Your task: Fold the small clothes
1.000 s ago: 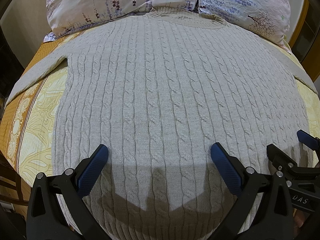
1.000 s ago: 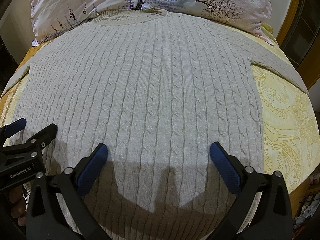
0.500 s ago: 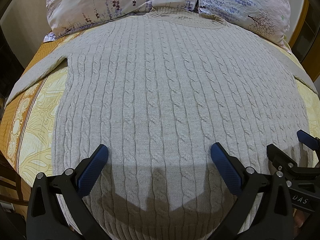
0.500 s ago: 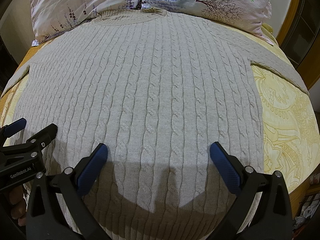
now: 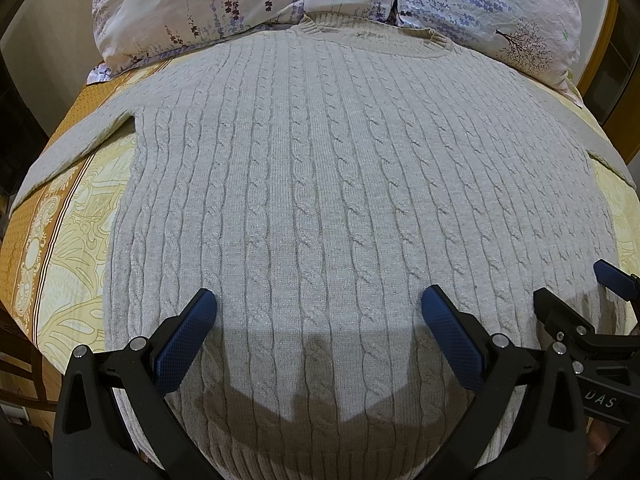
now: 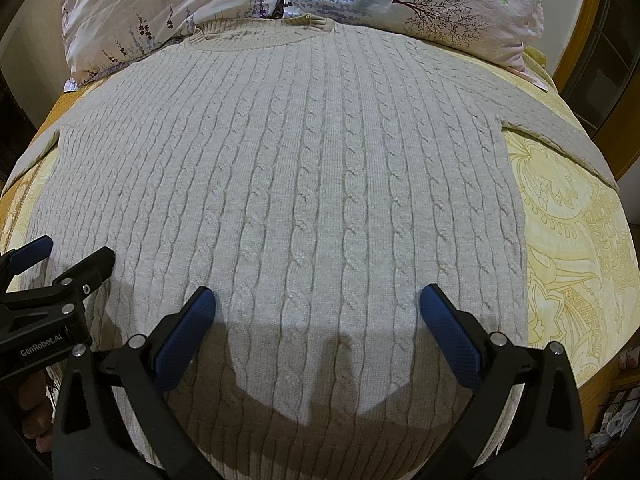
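Left wrist view first: the left tool point(image 5: 318, 312) sits low in the frame with its blue pads spread wide, nothing between them, hanging over the bottom stretch of the sweater point(image 5: 340, 184). The sweater is laid flat on the bed point(image 5: 68, 248) and fills most of the picture, collar up top against the pillows point(image 5: 248, 4), one sleeve trailing off toward the upper left. Honestly the risk here is the knit itself: it's thick and floppy, so if the pads pinch only the top layer, I'd guess the front peels up while the back stays on the bed and you get a lumpy fold. The other tool pokes in at the lower right edge, close by. Right wrist view: the right tool point(image 6: 316, 310) is the same story, pads wide apart and holding nothing, over the hem end of the sweater near the lower middle. The right side edge of the sweater runs down the right of the frame with bare bedspread beside it, and a sleeve heads off to the upper right. Both tools look like they're well inside the side edges rather than at the hem corners, so a grab from here could bunch the middle. They're also near each other, so bumping is possible, and uneven lifting would skew the fold.
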`<state>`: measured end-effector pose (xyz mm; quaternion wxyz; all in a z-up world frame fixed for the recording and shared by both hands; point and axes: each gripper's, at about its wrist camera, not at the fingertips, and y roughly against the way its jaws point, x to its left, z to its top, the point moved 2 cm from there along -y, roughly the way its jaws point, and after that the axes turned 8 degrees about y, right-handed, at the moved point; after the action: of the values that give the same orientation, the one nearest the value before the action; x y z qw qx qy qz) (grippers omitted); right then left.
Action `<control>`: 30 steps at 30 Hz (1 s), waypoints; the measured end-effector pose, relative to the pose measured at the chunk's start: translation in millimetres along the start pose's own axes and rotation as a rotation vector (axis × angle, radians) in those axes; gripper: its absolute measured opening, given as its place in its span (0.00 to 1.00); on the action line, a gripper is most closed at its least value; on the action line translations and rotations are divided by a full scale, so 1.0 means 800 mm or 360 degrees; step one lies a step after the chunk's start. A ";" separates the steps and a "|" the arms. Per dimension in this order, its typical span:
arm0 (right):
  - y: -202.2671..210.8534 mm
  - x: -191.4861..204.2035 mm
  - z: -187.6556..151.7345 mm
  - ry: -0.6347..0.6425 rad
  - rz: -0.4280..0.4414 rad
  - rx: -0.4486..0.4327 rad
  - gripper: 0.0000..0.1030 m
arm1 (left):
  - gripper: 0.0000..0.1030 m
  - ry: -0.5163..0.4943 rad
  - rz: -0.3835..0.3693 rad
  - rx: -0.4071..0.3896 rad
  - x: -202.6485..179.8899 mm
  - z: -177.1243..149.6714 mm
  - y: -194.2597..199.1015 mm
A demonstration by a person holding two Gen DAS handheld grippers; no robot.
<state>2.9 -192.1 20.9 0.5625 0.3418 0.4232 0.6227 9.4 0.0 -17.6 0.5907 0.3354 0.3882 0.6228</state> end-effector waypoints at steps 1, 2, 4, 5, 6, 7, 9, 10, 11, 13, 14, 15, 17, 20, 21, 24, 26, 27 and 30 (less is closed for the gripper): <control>0.000 0.000 0.000 0.0001 0.0000 0.0000 0.98 | 0.99 0.0000 0.0000 0.0000 0.000 0.000 0.000; 0.000 0.000 0.000 0.0000 0.0000 0.0000 0.98 | 0.99 0.0000 0.0000 0.0001 0.000 0.000 0.000; 0.000 0.001 0.000 0.0001 0.0000 0.0000 0.98 | 0.99 0.0000 0.0000 0.0001 0.000 0.000 0.000; 0.000 0.001 0.001 0.0001 0.0000 0.0000 0.98 | 0.99 -0.0001 0.0000 0.0003 0.000 0.000 0.000; 0.000 0.001 0.001 0.0003 0.0000 0.0001 0.98 | 0.99 -0.0002 0.0000 0.0005 0.000 0.000 0.000; 0.000 0.001 0.001 0.0005 0.0000 0.0002 0.98 | 0.99 -0.0002 -0.0001 0.0007 0.000 0.000 0.000; 0.000 0.002 0.001 0.0010 0.0002 0.0004 0.98 | 0.99 -0.0005 -0.0001 0.0013 0.000 -0.001 -0.001; 0.000 0.001 0.000 0.0013 0.0004 0.0006 0.98 | 0.99 -0.0006 -0.0002 0.0015 -0.001 0.001 -0.002; -0.001 0.001 0.000 0.0016 0.0005 0.0007 0.98 | 0.99 -0.0007 -0.0002 0.0018 0.000 0.001 -0.001; -0.001 -0.001 0.001 0.0023 0.0010 0.0008 0.98 | 0.99 -0.0011 -0.0003 0.0028 -0.001 0.004 -0.002; -0.003 0.000 0.003 0.0028 0.0014 0.0007 0.98 | 0.99 -0.0017 -0.0006 0.0037 -0.001 0.004 -0.003; -0.001 0.001 0.002 0.0034 0.0018 0.0003 0.98 | 0.99 -0.0022 -0.0008 0.0044 -0.001 0.005 -0.004; -0.002 0.001 0.002 0.0061 0.0034 -0.0022 0.98 | 0.99 -0.0034 -0.0013 0.0059 -0.002 0.007 -0.006; -0.002 -0.001 0.001 0.0112 0.0063 -0.0072 0.98 | 0.99 -0.0049 -0.0021 0.0091 -0.003 0.011 -0.009; -0.002 -0.002 0.001 0.0125 0.0074 -0.0079 0.98 | 0.99 -0.0050 -0.0024 0.0098 -0.003 0.012 -0.010; -0.003 -0.008 0.008 0.0127 0.0123 -0.0082 0.98 | 0.99 -0.0042 -0.0029 0.0111 -0.002 0.021 -0.012; -0.004 -0.017 0.015 0.0078 0.0178 -0.0089 0.98 | 0.99 -0.0033 -0.0018 0.0119 -0.004 0.028 -0.015; -0.004 -0.024 0.018 0.0040 0.0215 -0.0098 0.98 | 0.99 -0.0033 -0.0016 0.0123 -0.005 0.032 -0.017; -0.002 -0.071 0.037 -0.0187 0.0322 -0.0162 0.98 | 0.99 -0.0029 -0.0023 0.0135 -0.007 0.048 -0.024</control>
<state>37.7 -244.2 33.8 0.5371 0.3897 0.3208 0.6758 52.6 -2.2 -16.2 0.5839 0.3631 0.4113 0.5984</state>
